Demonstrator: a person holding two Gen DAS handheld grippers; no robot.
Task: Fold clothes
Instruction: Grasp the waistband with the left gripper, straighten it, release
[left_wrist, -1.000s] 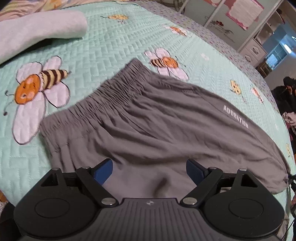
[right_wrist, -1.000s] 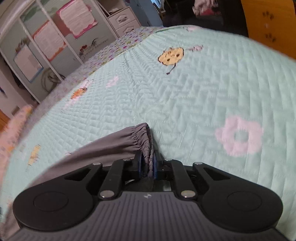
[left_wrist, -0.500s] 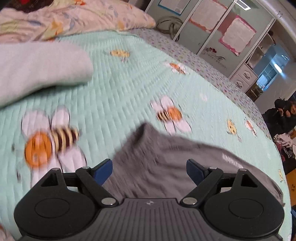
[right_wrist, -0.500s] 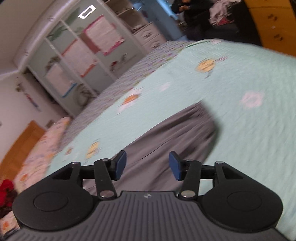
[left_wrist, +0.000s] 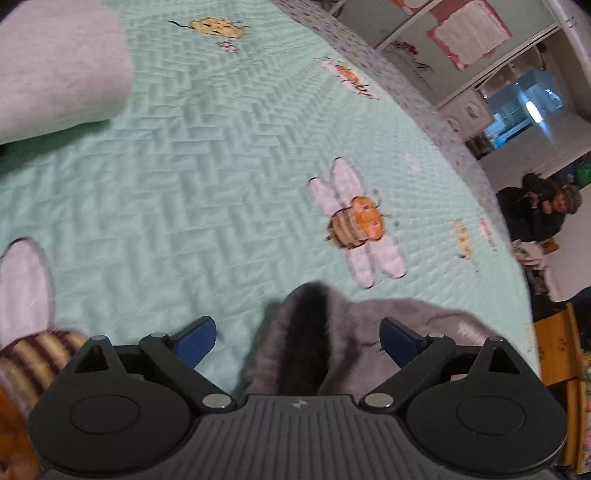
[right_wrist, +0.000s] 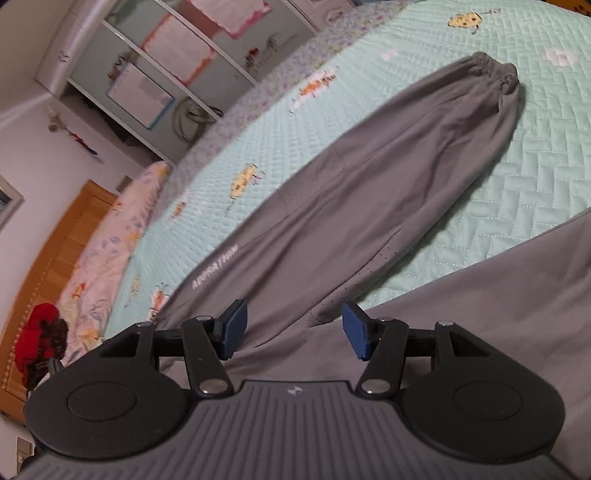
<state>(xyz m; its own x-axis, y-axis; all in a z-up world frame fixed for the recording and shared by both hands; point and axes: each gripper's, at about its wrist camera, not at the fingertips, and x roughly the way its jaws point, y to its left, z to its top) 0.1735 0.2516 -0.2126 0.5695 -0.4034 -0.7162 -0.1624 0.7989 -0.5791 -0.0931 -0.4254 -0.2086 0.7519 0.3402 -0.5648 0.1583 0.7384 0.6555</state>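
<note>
Between the spread fingers of the left gripper (left_wrist: 297, 341) rises a bunched hump of the grey trousers (right_wrist: 369, 184); ahead of the right gripper (right_wrist: 291, 328), also spread and empty, they stretch along the quilt (right_wrist: 517, 166). Pinching that hump could catch several layers and skew any fold.

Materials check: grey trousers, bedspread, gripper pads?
Grey trousers: thin matte woven fabric, probably synthetic; soft creases, gathered elastic cuff, tiny perforations along a seam. Bedspread: mint quilted textile, likely cotton; stitched herringbone, bee patches. Pads on the right gripper and left gripper: blue, matte, rubber-like; exact material unclear.
</note>
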